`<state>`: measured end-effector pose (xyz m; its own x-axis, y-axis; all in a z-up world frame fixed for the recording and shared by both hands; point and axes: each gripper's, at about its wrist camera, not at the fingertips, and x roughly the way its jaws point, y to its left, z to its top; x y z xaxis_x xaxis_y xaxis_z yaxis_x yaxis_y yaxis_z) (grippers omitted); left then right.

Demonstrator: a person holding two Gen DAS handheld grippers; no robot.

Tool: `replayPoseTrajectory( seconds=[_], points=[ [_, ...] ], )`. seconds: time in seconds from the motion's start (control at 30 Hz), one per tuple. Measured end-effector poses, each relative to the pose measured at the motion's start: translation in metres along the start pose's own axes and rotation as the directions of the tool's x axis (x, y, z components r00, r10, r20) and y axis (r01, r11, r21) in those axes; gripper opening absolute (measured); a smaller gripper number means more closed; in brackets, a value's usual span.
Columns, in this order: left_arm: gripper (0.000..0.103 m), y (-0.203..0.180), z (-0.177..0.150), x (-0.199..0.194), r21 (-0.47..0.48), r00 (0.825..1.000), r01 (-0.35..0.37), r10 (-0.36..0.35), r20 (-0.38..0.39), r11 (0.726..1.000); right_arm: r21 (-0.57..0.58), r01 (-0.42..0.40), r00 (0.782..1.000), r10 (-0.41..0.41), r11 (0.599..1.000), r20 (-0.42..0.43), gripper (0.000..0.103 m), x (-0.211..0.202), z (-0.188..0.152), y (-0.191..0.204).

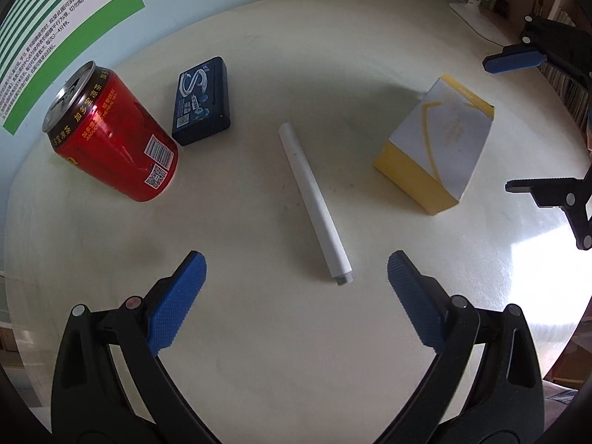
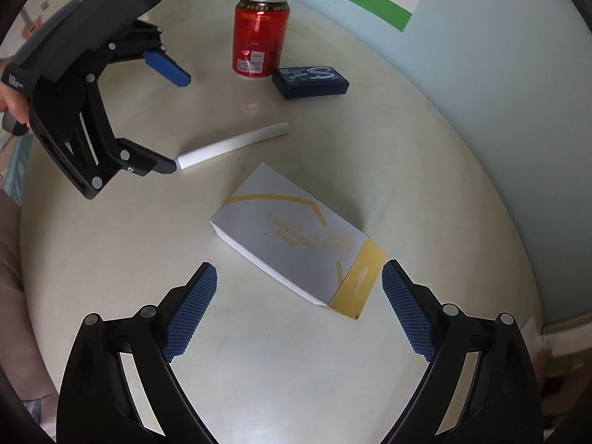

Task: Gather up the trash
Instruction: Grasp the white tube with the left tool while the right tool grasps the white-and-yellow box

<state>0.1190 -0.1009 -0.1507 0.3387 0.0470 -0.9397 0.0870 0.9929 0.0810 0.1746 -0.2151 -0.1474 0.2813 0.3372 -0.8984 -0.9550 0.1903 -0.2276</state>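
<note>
A white paper tube (image 1: pixel 314 203) lies on the round cream table (image 1: pixel 259 333), just ahead of my open left gripper (image 1: pixel 296 270); it also shows in the right wrist view (image 2: pixel 233 144). A white and yellow box (image 1: pixel 440 144) lies to its right, and sits just ahead of my open right gripper (image 2: pixel 299 277), a little right of centre, as a box (image 2: pixel 296 240). A red can (image 1: pixel 111 133) stands at the far left, also seen as the can (image 2: pixel 259 37). A dark blue gum box (image 1: pixel 201 100) lies beside it, and shows too as the gum box (image 2: pixel 310 81). Both grippers are empty.
My right gripper (image 1: pixel 518 118) shows at the right edge of the left wrist view; my left gripper (image 2: pixel 177 118) shows at the upper left of the right wrist view. A green and white poster (image 1: pixel 55 37) hangs on the blue wall behind the table. A white lamp base (image 1: pixel 477 14) stands at the far right.
</note>
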Motion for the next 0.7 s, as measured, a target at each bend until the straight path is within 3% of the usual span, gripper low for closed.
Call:
replayPoseTrajectory(
  seconds=[0.17, 0.27, 0.37, 0.53, 0.57, 0.67, 0.7],
  points=[
    [0.095, 0.004, 0.005, 0.011, -0.029, 0.999, -0.028, 0.027, -0.034, 0.999, -0.194, 0.013, 1.0, -0.013, 0.981, 0.0, 0.09, 0.02, 0.008, 0.002],
    [0.093, 0.005, 0.007, 0.015, -0.032, 0.999, -0.032, 0.03, -0.043, 0.999, -0.271, -0.036, 0.999, 0.035, 0.962, -0.011, 0.09, 0.033, 0.013, 0.003],
    [0.084, 0.009, 0.009, 0.021, -0.047, 0.998, -0.016, 0.013, -0.063, 0.999, -0.313, -0.092, 0.996, 0.088, 0.945, -0.029, 0.09, 0.046, 0.018, 0.001],
    [0.078, 0.016, 0.013, 0.027, -0.075, 0.998, 0.025, -0.03, -0.063, 0.997, -0.251, -0.227, 0.974, 0.217, 0.941, -0.065, 0.09, 0.062, 0.027, -0.018],
    [0.073, 0.018, 0.014, 0.026, -0.079, 0.998, 0.023, -0.028, -0.056, 0.997, -0.216, -0.264, 0.964, 0.254, 0.94, -0.073, 0.09, 0.065, 0.028, -0.024],
    [0.063, 0.022, 0.017, 0.026, -0.088, 0.997, 0.053, -0.058, -0.051, 0.995, -0.13, -0.325, 0.945, 0.317, 0.937, -0.078, 0.086, 0.072, 0.03, -0.04],
    [0.061, 0.024, 0.019, 0.026, -0.089, 0.997, 0.055, -0.06, -0.048, 0.994, -0.119, -0.326, 0.945, 0.32, 0.938, -0.064, 0.079, 0.072, 0.031, -0.044]
  ],
)
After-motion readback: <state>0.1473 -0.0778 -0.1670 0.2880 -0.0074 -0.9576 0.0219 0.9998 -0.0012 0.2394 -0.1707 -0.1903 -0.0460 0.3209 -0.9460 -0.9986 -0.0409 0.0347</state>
